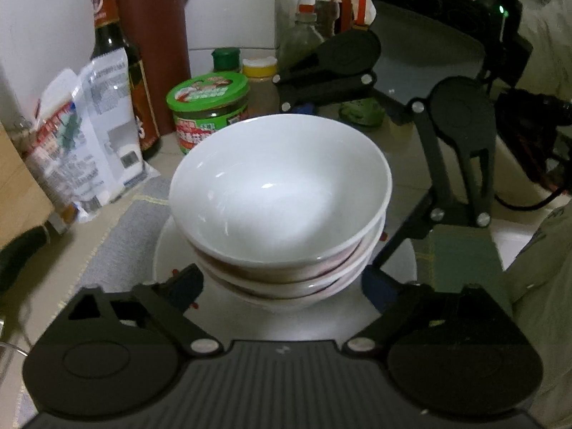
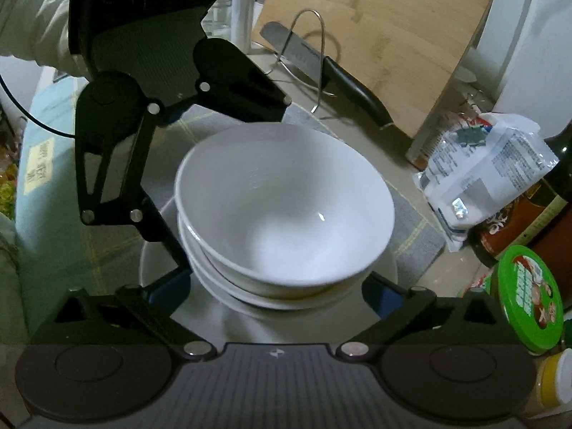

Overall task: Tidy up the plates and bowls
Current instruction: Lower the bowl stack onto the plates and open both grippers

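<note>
bowls [image 1: 279, 193] stacked on plate [image 1: 168, 250] sit between both grippers' apparently spread jaws

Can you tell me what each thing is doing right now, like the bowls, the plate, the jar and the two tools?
Bowls: stacked, upright, top one empty.
Plate: flat under the stack, on the grey mat.
Green-lidded jar: upright, lid on.
Dark sauce bottle: standing, capped.
Knife: propped in the wire rack.
Left tool: open around the stack's base.
Right tool: open around the stack's base.
</note>
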A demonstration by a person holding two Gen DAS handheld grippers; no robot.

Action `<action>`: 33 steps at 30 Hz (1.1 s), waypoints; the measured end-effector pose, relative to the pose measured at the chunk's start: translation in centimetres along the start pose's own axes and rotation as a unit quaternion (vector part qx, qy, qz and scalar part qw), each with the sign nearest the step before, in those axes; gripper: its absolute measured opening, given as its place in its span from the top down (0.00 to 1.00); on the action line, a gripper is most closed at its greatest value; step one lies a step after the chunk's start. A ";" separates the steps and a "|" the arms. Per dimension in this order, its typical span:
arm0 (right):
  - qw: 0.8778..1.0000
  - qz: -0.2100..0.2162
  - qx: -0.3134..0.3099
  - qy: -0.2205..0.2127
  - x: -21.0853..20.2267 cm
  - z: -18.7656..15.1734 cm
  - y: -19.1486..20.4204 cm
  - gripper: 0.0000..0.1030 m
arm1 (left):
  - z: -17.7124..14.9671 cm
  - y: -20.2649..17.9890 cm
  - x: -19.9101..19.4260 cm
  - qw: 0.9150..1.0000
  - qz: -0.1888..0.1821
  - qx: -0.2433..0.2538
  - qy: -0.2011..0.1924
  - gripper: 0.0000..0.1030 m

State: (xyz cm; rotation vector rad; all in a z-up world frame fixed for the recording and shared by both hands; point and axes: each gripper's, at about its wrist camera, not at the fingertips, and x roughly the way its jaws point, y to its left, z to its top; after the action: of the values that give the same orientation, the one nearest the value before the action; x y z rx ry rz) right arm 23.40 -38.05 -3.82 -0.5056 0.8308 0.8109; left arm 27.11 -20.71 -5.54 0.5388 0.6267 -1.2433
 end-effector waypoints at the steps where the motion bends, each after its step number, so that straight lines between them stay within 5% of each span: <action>1: 1.000 -0.005 -0.001 0.003 0.1 0.0 0.1 0.00 | 0.0 -0.1 -0.1 1.000 -0.001 -0.002 -0.001 0.05; 11: 1.000 -0.024 -0.004 0.018 -0.2 -0.9 0.5 0.00 | -1.4 -2.2 -2.4 0.995 0.085 -0.043 -0.036 0.03; 15: 0.999 -0.040 0.007 0.014 -1.1 -1.1 1.2 0.00 | -1.8 -4.2 -4.6 0.986 0.132 -0.067 -0.076 0.02; 22: 0.985 -0.161 0.061 -0.004 -4.5 0.3 5.0 0.00 | -2.9 -7.4 -9.1 0.958 0.233 -0.076 -0.147 0.01; 27: 0.954 -0.223 0.198 -0.032 -6.5 0.5 8.1 0.00 | -5.0 -8.7 -10.3 0.953 0.236 -0.108 -0.158 0.00; 30: 0.919 -0.254 0.298 -0.035 -6.5 0.2 9.9 0.00 | -6.5 -9.7 -10.9 0.955 0.211 -0.140 -0.153 0.00; 33: 0.879 -0.284 0.383 -0.022 -6.4 -0.3 11.7 0.00 | -6.9 -11.3 -11.0 0.942 0.270 -0.158 -0.122 0.01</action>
State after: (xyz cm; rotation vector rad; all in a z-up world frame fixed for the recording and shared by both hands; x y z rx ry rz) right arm 11.38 -33.95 0.11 -0.0008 0.8264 -0.0813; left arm 13.02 -11.14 -3.22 0.2530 0.4154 -0.6570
